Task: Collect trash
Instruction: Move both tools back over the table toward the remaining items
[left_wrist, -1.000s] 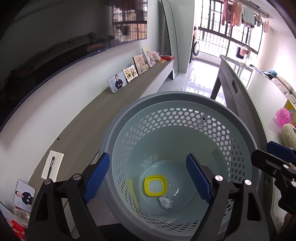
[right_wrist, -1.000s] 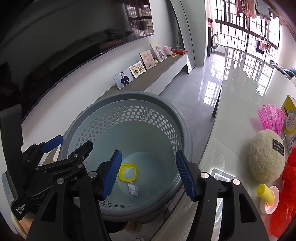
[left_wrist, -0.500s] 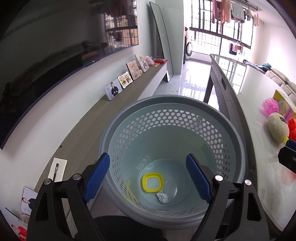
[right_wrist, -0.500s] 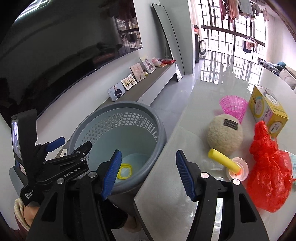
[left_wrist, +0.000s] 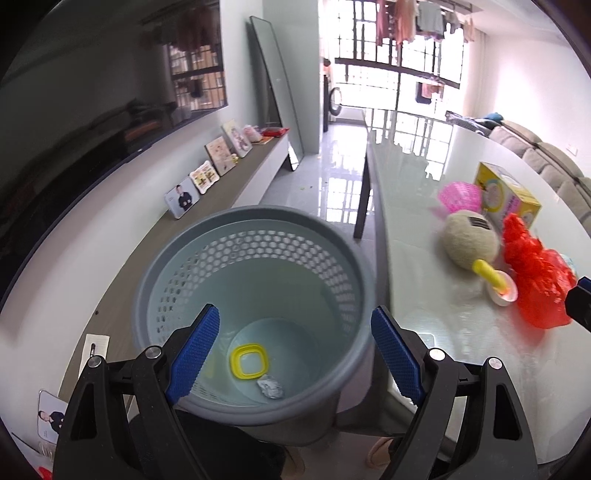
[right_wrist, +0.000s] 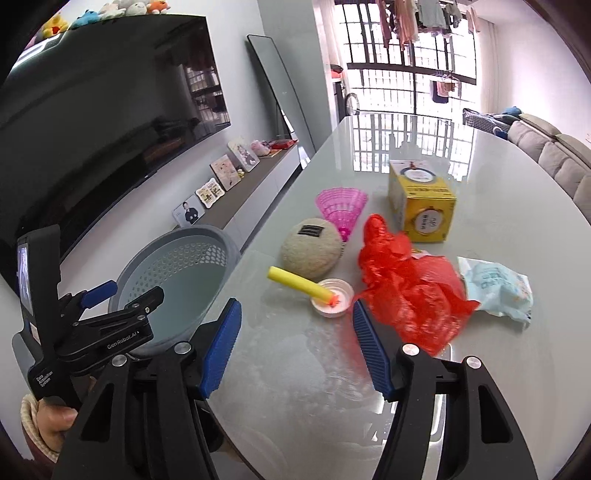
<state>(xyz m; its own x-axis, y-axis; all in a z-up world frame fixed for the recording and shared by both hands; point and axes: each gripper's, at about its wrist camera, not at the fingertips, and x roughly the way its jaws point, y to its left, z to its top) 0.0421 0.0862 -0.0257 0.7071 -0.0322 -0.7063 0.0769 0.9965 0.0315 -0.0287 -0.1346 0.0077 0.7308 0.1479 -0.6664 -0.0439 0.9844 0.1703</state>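
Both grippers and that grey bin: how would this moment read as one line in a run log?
left gripper: open, empty, above bin | right gripper: open, empty, jaws just widening, over table | in bin: yellow ring, crumpled paper

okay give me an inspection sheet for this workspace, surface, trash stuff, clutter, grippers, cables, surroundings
Surface: glossy pale table, smeared near the front edge.
Job's things: grey perforated bin beside the table, holding a yellow square ring and a crumpled foil ball. On the table: red plastic bag, pale blue wrapper, yellow foam tube resting in a white cap.
Clutter: beige ball, pink mesh cone, yellow box.
Grippers: left gripper open over the bin; right gripper open over the table, both empty.
Cables: nothing seen.
Surroundings: wall television, photo frames on a low console, leaning mirror, sofa, barred windows.
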